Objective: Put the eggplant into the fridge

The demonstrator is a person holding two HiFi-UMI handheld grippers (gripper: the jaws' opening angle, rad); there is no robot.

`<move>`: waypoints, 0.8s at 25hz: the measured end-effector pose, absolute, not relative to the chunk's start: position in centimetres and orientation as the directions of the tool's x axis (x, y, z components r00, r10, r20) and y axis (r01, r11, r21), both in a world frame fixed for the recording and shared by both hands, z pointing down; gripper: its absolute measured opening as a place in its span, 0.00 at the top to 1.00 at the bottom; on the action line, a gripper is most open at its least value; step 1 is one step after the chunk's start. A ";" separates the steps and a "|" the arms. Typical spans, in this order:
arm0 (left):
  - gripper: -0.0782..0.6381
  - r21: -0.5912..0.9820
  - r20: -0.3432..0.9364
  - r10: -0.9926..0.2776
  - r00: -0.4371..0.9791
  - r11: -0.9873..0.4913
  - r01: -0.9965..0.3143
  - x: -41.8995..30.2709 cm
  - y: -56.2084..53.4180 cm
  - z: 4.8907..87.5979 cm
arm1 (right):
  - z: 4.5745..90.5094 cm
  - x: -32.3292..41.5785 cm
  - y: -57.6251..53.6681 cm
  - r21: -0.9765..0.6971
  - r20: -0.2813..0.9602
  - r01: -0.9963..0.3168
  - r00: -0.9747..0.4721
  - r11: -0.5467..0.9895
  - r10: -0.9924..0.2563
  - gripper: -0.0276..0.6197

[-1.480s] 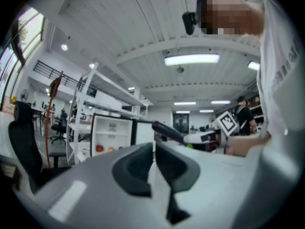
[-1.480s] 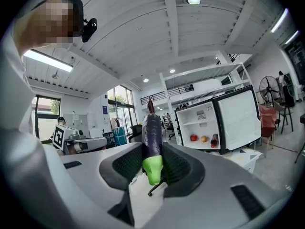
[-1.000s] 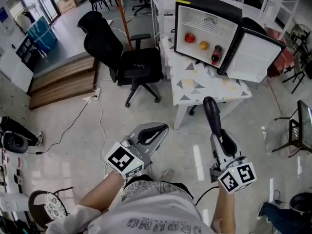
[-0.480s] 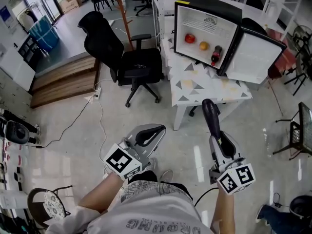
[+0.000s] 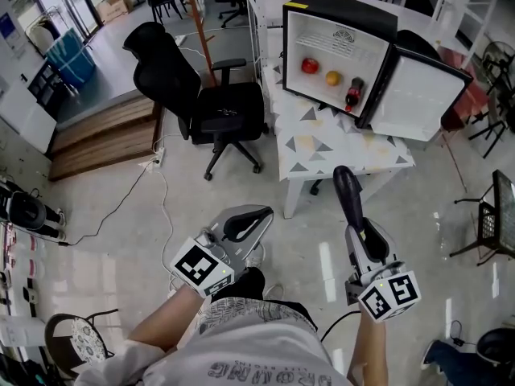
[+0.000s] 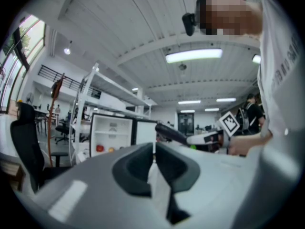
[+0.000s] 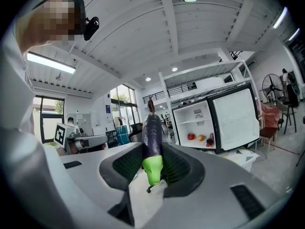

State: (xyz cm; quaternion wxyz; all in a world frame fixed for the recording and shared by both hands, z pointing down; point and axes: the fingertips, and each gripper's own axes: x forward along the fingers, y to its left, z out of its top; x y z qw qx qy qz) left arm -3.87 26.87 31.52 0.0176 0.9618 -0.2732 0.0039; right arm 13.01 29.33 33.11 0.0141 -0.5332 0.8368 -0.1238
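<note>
Eggplant, long and purple with a green end, pinched in right gripper, mid-carry, well apart from open black box fridge on table; left gripper closed, empty; next, step closer, slide it inside.

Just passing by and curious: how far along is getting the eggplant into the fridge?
Done: the fridge stands open and the right gripper grips the eggplant. In hand: it's held out, well short of the table. Left: reaching the fridge, setting it inside. The left gripper is shut, empty.
</note>
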 end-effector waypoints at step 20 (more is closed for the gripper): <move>0.87 0.056 0.020 -0.525 0.851 -0.849 -0.525 -2.4 20.3 33.2 | 34.1 14.8 23.1 -0.217 0.121 -0.896 -0.419 0.388 -0.900 0.76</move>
